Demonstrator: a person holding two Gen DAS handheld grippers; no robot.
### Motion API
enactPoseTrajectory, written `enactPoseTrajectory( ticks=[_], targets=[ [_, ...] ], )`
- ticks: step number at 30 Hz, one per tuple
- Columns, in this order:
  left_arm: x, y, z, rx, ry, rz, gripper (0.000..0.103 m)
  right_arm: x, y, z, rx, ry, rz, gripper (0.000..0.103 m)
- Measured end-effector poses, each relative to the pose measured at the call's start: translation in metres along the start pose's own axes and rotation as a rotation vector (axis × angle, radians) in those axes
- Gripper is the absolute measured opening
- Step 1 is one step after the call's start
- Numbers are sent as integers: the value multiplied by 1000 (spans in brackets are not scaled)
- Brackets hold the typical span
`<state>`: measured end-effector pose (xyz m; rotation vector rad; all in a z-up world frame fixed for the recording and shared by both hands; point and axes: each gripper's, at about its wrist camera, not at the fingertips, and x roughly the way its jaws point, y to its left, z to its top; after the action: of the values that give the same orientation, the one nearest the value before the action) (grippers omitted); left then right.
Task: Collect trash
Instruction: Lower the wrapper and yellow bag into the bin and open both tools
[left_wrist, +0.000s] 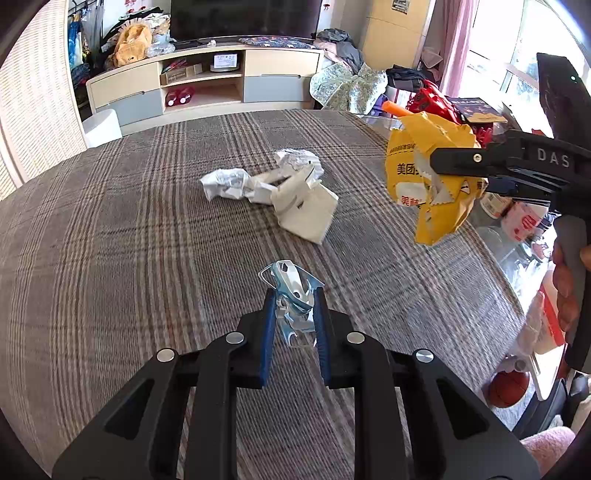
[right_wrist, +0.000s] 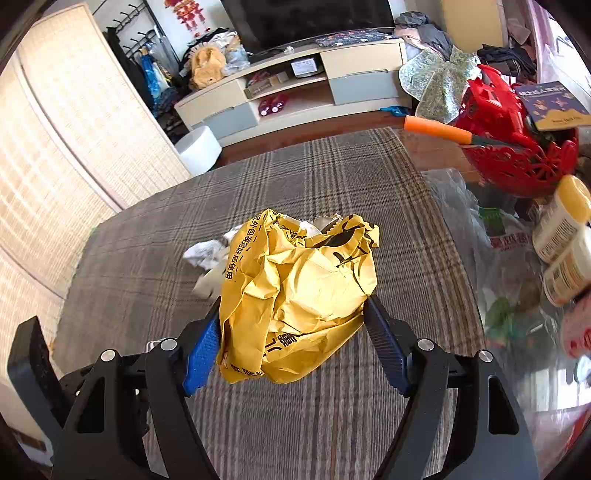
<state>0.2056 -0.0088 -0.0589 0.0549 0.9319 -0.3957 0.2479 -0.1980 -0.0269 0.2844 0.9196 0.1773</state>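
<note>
Left tongs (left_wrist: 293, 310) clench clear plastic scrap (left_wrist: 291, 295), right tongs (right_wrist: 291, 332) grasp yellow bag (right_wrist: 299, 291); keep both squeezes firm while carrying.

Left hand-held gripper (left_wrist: 293, 314) angled down, pads nearly together & clamping crushed clear plastic; right hand-held gripper (right_wrist: 291, 325) angled down, jaws wide, pressing both sides of yellow bag.
</note>
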Motion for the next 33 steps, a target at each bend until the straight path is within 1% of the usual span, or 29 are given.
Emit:
enactPoseTrajectory(
  ticks=[1, 2, 6, 10, 14, 17, 19, 21, 23, 27, 29, 33],
  targets=[
    [-7, -4, -5, -5, -4, 0, 18, -8, 0, -7, -1, -2, 6, 75],
    [-15, -9, -11, -12, -9, -3, 15, -15, 1, -14, -4, -3, 15, 75],
    [-42, -29, -38, -15, -13, 6, 15, -47, 6, -51, -40, -13, 20, 75],
    [-64, -43, -68, -49, -6, 3, 14, -75, 10, -89, -70, -14, 28, 75],
    [-83, -55, -101, -88, -14, -19, 14, -96, 12, -126, -88, -12, 44, 75],
    [-88, -65, -126, -110, -2, -42, 14, -105, 13, -154, -88, -1, 56, 75],
    [-88, -72, -144, -115, 9, -50, 14, -107, 11, -172, -79, 14, 66, 75],
    [-85, -79, -162, -117, 27, -62, 14, -104, 5, -192, -55, 45, 98, 75],
    [-81, -85, -177, -115, 43, -64, 13, -101, 0, -206, -37, 65, 108, 75],
    [-69, -89, -203, -155, 85, -84, 13, -92, -8, -233, -21, 95, 87, 75],
    [-60, -92, -216, -176, 108, -101, 13, -85, -9, -246, -42, 111, 52, 75],
    [-39, -98, -235, -168, 146, -100, 13, -66, -15, -268, -58, 154, 9, 75]
  ],
)
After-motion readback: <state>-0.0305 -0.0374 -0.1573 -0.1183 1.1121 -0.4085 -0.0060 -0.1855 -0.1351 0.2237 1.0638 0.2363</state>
